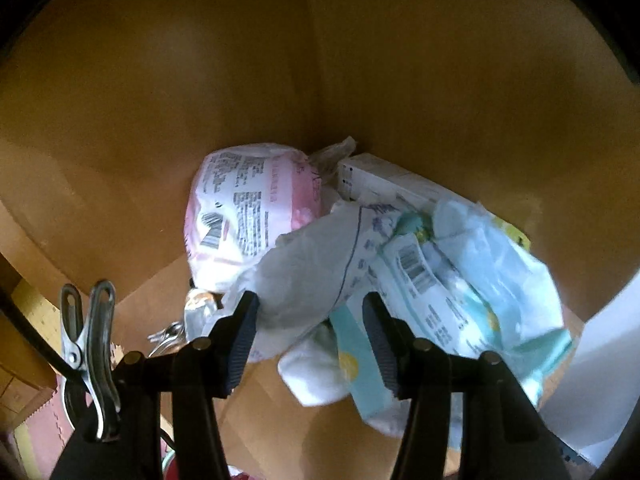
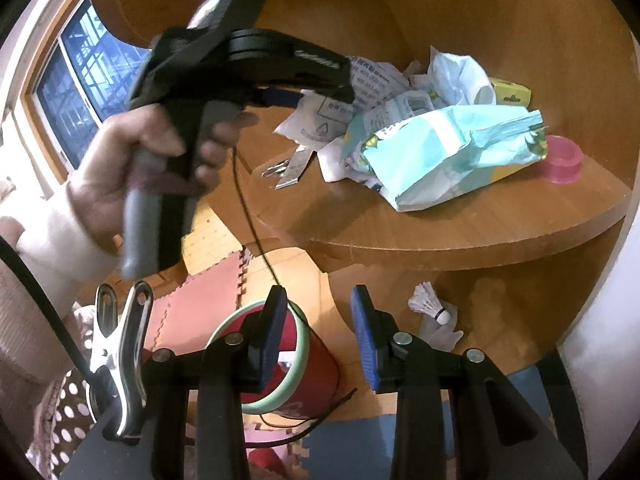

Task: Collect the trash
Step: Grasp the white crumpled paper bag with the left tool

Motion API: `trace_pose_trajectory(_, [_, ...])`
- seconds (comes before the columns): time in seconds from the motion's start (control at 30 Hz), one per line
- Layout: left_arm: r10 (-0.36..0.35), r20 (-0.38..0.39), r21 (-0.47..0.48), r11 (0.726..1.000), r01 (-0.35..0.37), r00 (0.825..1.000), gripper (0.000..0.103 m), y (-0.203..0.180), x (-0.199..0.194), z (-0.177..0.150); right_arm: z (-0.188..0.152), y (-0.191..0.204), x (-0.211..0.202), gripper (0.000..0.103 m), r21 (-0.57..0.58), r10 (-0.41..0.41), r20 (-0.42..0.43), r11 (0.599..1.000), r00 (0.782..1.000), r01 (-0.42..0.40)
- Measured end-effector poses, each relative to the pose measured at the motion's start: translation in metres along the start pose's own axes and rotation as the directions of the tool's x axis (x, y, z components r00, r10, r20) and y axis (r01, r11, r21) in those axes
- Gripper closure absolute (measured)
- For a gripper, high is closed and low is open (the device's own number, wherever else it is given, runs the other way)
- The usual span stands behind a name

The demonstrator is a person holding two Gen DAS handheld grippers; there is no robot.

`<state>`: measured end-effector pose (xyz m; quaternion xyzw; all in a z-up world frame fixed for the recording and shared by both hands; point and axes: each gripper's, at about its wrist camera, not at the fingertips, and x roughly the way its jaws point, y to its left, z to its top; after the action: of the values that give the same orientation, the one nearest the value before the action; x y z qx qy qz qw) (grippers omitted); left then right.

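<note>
Here we hold our left tool (image 1: 310, 312) spread over the crumpled wrappers (image 1: 420, 256) heaped on the wooden shelf (image 2: 480, 224), our right tool (image 2: 320, 312) spread and empty above the red bin (image 2: 316, 380)

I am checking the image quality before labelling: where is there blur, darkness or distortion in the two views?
Left wrist view: dim and warm-toned, black fisheye corners, the trash pile slightly soft. Right wrist view: brighter, the hand on the left gripper is motion-blurred, the shelf edge bends strongly, and the window looks bluish.
</note>
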<state>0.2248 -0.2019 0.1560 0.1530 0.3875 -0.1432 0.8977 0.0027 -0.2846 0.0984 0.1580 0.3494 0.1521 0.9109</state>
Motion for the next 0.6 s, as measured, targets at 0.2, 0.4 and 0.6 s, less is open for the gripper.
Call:
trace_pose_trajectory(0.2, [0.022,-0.032,-0.05,0.998,-0.024,0.999,0.047,0.01,0.029,0.009,0.0,0.002,0.009,0.069,-0.01,0.008,-0.029,1.0,1.0,-0.008])
trace_pose_trajectory(0.4, [0.028,-0.057,-0.074,0.997,-0.032,0.998,0.063,0.015,0.045,0.013,0.0,0.0,0.011,0.069,0.009,0.016,-0.044,1.0,0.999,-0.016])
trace_pose_trajectory(0.6, [-0.01,-0.017,-0.1,0.995,0.008,1.0,0.085,0.021,0.035,0.011,0.0,0.002,0.013,0.069,0.008,0.015,-0.051,1.0,0.999,-0.014])
